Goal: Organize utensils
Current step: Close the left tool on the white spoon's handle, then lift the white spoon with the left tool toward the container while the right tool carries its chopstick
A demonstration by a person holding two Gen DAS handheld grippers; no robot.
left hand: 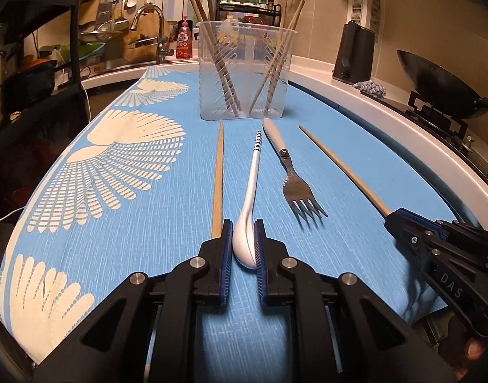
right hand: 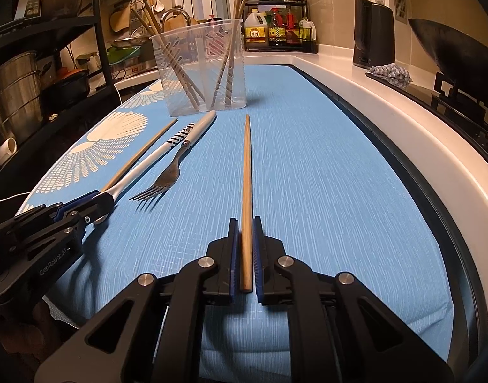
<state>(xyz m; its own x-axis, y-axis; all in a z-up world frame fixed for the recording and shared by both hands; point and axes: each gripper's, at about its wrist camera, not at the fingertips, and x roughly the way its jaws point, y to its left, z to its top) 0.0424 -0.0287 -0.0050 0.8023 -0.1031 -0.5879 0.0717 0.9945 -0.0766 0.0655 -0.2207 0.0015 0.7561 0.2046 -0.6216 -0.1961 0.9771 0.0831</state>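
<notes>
Clamped between the left gripper [left hand: 243, 239] pads, the white spoon [left hand: 248, 220] is caught at its rounded bowl, handle pointing ahead; that curved, glossy surface could squirt out on lifting. Just left of it lies a loose chopstick [left hand: 217, 178] that a jaw may nudge. Meanwhile the right gripper [right hand: 246, 242] pinches another chopstick [right hand: 246, 191] near its thick end, so the long tip ahead may sag or pivot. Between both, the fork [left hand: 296, 185] lies free. Farthest ahead, the clear holder [left hand: 245, 70], already crowded with chopsticks, looks light and could tip.

Left gripper [left hand: 243, 239] and right gripper [right hand: 244, 233] both low, level, jaws nearly closed, each clamping an item.
</notes>
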